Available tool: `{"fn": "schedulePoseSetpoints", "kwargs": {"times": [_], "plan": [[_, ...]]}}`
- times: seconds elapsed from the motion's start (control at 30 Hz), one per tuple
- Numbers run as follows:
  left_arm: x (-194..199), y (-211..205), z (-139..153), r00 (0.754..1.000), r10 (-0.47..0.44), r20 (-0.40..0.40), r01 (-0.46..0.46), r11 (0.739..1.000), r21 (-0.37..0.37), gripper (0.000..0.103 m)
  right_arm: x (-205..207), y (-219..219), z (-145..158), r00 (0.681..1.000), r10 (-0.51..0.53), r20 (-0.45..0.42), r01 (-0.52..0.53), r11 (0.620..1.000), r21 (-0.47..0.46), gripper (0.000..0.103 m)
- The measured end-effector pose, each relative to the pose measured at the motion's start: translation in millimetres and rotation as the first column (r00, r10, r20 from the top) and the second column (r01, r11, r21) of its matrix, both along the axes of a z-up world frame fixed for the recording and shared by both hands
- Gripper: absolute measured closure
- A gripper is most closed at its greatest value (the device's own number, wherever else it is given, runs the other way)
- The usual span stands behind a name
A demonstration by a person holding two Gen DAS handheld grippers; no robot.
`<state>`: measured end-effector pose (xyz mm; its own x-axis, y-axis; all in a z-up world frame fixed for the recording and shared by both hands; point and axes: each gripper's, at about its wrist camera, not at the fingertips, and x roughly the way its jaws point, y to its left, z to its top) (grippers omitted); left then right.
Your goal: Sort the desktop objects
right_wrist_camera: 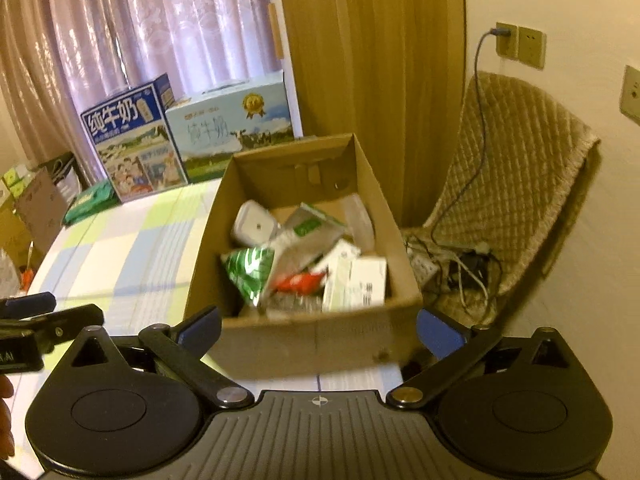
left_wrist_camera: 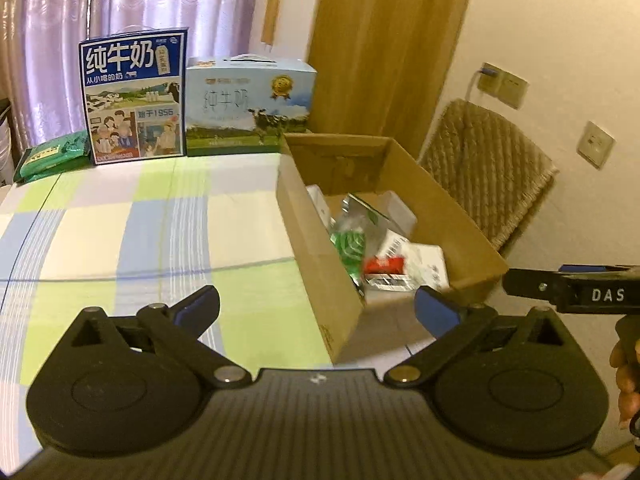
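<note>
Both grippers, left (left_wrist_camera: 316, 306) and right (right_wrist_camera: 318, 326), are held wide open and empty above the checked table (left_wrist_camera: 120, 224). Beyond them, sorted packets (right_wrist_camera: 248, 268) and cartons (right_wrist_camera: 356, 280) are contained in the box (right_wrist_camera: 304, 344). Milk cases (left_wrist_camera: 134, 96) are seen farthest.

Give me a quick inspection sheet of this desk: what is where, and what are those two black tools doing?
Surface: checked tablecloth, mostly bare.
Job's things: open cardboard box holding packets, a green pouch and a white case.
Clutter: two milk cartons and a green packet at the far edge.
Grippers: left tool and right tool both open, empty.
Cables: charger lead from wall socket to chair.
Surroundings: curtain, wooden door, padded chair.
</note>
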<state>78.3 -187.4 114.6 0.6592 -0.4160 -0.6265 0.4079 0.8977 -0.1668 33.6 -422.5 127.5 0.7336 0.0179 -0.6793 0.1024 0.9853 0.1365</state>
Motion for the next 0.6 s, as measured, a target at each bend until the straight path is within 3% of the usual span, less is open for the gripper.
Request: {"fn": "schedulePoseSetpoints", "kwargs": {"times": [0.43,0.6], "plan": [[-84,-3,-4,0.997,-0.049,-0.055,0.052,0.998,0.042,0.001,-95,25,-3,0.998,-0.024,-0.053,0.024,1.000,-0.002,0.002],[-103,2,-10,0.998,-0.024,-0.064,0.029,0.996,0.081,0.001,-118,31,-1,0.998,-0.027,-0.062,0.026,1.000,-0.006,0.002]]}}
